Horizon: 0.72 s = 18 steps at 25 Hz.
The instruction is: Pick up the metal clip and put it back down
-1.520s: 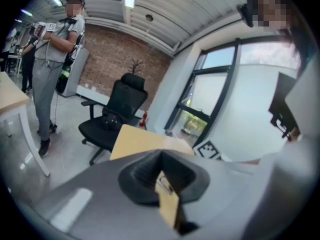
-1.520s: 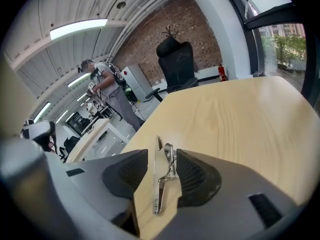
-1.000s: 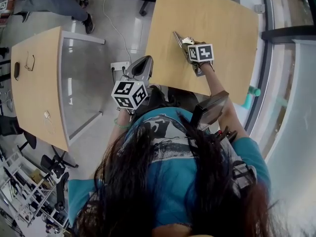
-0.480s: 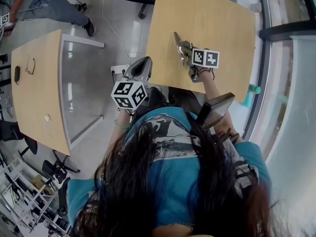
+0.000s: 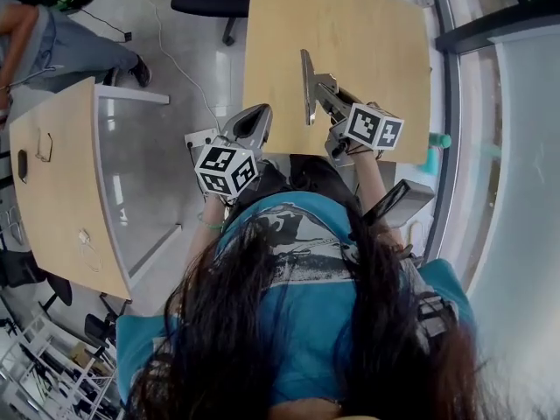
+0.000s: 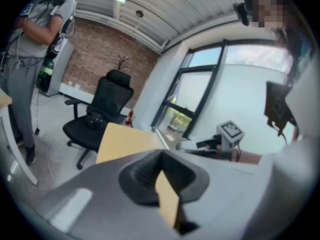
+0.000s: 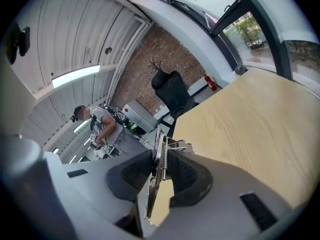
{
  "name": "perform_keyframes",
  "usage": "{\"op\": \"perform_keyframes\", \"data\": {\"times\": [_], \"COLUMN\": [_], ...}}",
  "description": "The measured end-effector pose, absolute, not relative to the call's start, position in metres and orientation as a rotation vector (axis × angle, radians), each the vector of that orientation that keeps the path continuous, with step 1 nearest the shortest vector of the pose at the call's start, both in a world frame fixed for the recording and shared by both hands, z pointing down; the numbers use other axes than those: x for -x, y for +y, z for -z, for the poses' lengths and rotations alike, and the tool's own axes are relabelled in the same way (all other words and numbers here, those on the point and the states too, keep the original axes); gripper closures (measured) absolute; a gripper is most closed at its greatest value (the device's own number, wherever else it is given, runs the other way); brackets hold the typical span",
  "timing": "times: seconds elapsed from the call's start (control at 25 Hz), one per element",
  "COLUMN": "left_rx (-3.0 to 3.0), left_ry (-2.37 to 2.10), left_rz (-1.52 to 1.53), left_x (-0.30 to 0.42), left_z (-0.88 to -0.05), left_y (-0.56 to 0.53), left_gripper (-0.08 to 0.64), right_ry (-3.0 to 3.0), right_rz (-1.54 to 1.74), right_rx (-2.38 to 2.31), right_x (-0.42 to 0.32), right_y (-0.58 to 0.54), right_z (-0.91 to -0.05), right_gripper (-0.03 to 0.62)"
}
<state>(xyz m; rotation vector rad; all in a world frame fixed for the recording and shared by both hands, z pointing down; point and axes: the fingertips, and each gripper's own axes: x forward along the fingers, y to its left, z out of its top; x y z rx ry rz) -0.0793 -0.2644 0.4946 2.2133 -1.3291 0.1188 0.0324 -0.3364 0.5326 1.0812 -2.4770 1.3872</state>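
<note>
Right gripper point(image 7: 161, 160) clamped on thin silver spring-loaded metal clip point(image 7: 158, 138), frame centre; judged light, rigid, slippery, best gripped by flat plates near spring. Left gripper point(image 6: 161, 160) closed, empty

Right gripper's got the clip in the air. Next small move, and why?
Probably lower the right gripper toward the table. Its jaws have just closed on the metal clip, which appears to hang clear above the wood. Open only once it touches down.
</note>
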Motion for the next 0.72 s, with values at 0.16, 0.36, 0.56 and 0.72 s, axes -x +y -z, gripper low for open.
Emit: {"op": "perform_keyframes", "data": {"times": [0.16,0.36,0.56,0.72], "left_rx": [-2.275,-2.278,-2.272,-2.277], "left_ry": [-1.190,-1.189,-1.225,-1.228], "left_rz": [-0.074,-0.064,-0.058,-0.067], "left_x": [0.056,0.049,0.050,0.049], "left_z": [-0.489,-0.487,-0.483,-0.482], "left_y": [-0.264,-0.271,-0.281,-0.284], "left_gripper": [0.557,0.557,0.557,0.558], "right_ry": [-2.518,-2.550,-2.526,-2.512], "right_rz": [-1.435,-1.441,-1.443,-1.446], "right_rx": [-1.187,-1.270,-1.321,-1.329], "right_x": [-0.054,-0.072,-0.082,-0.084], "right_y": [-0.331,-0.322,-0.319,-0.318], "right_z": [-0.505,-0.487,-0.490,-0.493], "right_gripper": [0.486,0.486,0.486,0.486]}}
